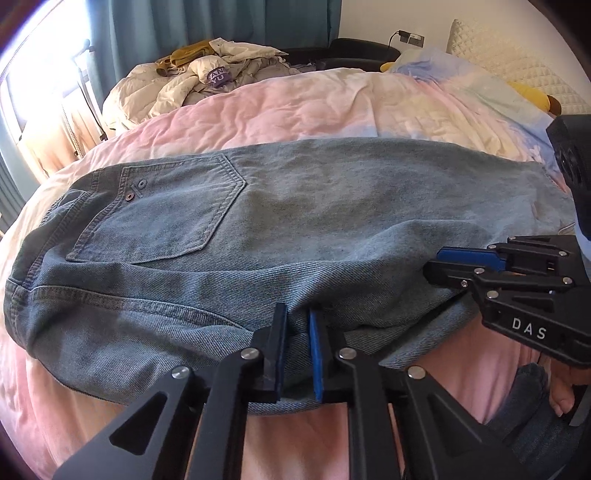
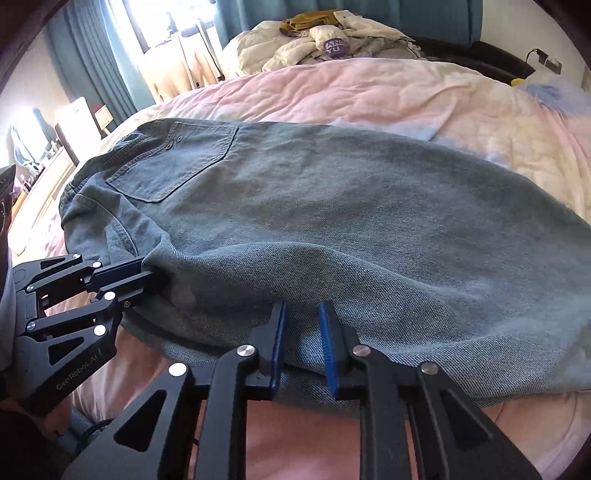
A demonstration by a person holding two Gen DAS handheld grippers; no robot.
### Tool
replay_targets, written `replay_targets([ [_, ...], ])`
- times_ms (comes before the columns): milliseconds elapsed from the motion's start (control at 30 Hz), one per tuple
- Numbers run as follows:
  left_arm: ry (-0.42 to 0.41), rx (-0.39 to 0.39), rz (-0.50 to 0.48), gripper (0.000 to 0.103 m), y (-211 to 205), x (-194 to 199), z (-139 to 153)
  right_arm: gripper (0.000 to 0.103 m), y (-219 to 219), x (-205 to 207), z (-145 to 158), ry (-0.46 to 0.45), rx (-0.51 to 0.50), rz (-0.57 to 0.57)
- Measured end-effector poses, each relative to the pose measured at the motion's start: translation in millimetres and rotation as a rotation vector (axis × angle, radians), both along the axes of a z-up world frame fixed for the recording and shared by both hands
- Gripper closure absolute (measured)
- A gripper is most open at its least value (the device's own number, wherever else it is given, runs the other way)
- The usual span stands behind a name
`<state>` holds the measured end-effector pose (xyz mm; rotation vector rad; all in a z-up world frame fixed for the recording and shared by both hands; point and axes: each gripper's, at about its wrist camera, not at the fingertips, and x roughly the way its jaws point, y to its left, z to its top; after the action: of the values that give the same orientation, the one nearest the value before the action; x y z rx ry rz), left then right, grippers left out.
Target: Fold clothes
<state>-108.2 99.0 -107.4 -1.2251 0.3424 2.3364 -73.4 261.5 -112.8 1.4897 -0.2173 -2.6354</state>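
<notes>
Light blue jeans (image 1: 295, 221) lie folded lengthwise across the pink bed cover, back pocket (image 1: 159, 210) up, waist to the left. My left gripper (image 1: 297, 325) is closed on the near edge of the denim, a fold pinched between its blue pads. It also shows in the right wrist view (image 2: 147, 275), gripping the fold. My right gripper (image 2: 303, 321) is closed on the near edge of the jeans (image 2: 332, 221) further right. It shows in the left wrist view (image 1: 436, 264) with its jaws nearly together on the cloth.
A pink and pastel duvet (image 1: 314, 107) covers the bed. A heap of cream and grey clothes (image 1: 207, 77) lies at the far side. A quilted headboard (image 1: 509, 59) stands at the right. Teal curtains (image 1: 221, 22) and a bright window are behind.
</notes>
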Motion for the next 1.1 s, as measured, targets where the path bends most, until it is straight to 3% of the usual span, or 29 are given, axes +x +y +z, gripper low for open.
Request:
replay_targets([
  [133,-0.013,0.056,0.020,0.097,-7.9,0.6,8.6,0.086,8.2,7.9,11.1,0.029,-0.090,-0.010],
  [200,-0.011,0.077,0.026,0.097,-11.5,3.9,13.8,0.071,8.4,13.1,14.8,0.029,-0.119,-0.003],
  [233,-0.013,0.090,0.030,0.097,-13.7,5.8,16.4,0.069,7.3,15.8,16.8,0.036,-0.124,0.005],
  [333,-0.022,0.126,0.042,0.098,-19.7,10.4,22.4,0.059,-6.1,23.4,22.4,0.065,-0.068,0.057],
  [667,-0.048,0.157,0.057,0.099,-27.5,13.9,20.4,0.059,-40.6,24.5,0.6,0.046,0.169,0.179],
  [767,-0.054,0.159,0.057,0.100,-28.1,14.9,19.4,0.068,-37.4,23.6,-2.4,0.035,0.172,0.158],
  [867,-0.057,0.164,0.056,0.100,-29.4,16.9,20.2,0.092,-27.0,27.8,6.0,0.049,0.136,0.102],
  [1000,-0.070,0.192,0.062,0.100,-36.2,19.8,23.4,0.095,-19.2,39.2,27.9,0.122,0.074,0.080],
  [1100,-0.114,0.178,0.072,0.100,-39.2,20.5,17.5,0.095,-21.5,41.6,24.5,0.082,0.072,0.092],
])
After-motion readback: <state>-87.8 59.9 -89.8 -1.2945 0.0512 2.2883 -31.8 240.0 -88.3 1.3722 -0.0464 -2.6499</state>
